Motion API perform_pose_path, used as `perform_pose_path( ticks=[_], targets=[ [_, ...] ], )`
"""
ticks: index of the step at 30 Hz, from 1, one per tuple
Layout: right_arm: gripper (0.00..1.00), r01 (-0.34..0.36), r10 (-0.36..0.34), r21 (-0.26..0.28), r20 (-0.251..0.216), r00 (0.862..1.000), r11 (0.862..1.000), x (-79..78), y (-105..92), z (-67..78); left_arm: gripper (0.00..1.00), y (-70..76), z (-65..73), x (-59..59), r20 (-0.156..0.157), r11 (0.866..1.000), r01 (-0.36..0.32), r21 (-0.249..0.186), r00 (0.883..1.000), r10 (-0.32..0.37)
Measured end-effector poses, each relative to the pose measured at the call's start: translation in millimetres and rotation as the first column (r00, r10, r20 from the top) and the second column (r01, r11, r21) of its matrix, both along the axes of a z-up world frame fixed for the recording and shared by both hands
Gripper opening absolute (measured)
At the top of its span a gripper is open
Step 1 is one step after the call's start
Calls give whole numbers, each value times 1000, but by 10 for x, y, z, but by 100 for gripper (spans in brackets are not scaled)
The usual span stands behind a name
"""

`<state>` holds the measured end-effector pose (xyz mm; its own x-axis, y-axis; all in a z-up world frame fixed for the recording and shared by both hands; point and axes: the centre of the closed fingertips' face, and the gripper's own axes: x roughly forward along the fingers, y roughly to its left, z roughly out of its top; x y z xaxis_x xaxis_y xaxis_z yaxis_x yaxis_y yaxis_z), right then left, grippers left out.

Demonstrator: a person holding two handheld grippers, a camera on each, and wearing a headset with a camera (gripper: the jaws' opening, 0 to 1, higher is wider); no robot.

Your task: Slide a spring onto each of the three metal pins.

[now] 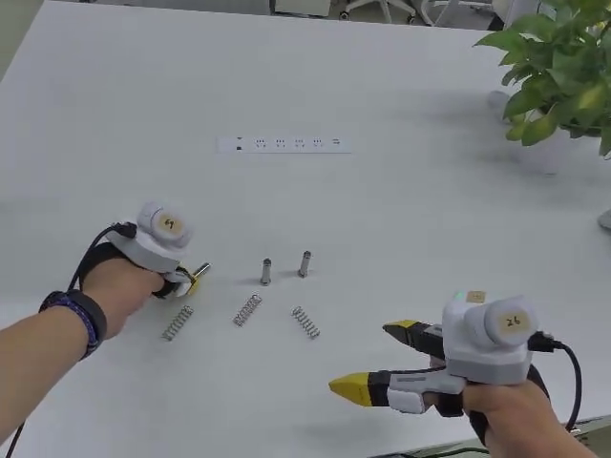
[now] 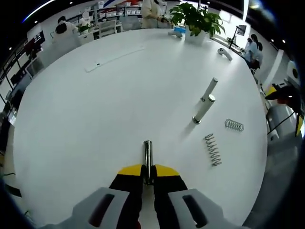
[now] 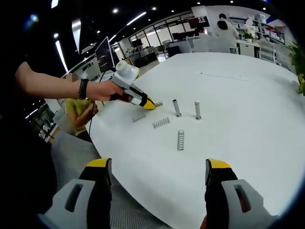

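Pin (image 2: 147, 157) clamped in left gripper (image 2: 148, 168), low over table (image 2: 95, 119); right gripper (image 3: 157, 164) spread wide, hovering.

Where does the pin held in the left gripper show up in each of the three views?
Head view: the held pin pokes from the left gripper, left of centre.
Left gripper view: the pin stands bottom centre, clamped between the jaws.
Right gripper view: the pin is at the left gripper's yellow tip, upper centre-left.
Shared landmark: the two standing pins, to its right in every view.
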<state>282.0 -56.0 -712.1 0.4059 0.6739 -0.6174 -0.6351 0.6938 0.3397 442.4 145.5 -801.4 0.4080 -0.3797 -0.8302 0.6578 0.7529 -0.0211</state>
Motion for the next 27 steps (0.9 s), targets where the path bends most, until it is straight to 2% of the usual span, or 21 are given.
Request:
perform_pose_path(
  ticks=[11,21,27],
  targets=[
    [77,-19,19,10,-11,1000,1000,18,65,-53,0,-3,-5,-48,-5,999,-19,-31,1000,19],
    [77,-52,52,22,-5,999,998,134,212,-54,0,72,85,-15,16,998,-43,-49,999,43],
    [74,-52,53,62,-12,999,997,232,339,-73,0,125,144,0,30,997,-55,-63,998,57]
  ],
)
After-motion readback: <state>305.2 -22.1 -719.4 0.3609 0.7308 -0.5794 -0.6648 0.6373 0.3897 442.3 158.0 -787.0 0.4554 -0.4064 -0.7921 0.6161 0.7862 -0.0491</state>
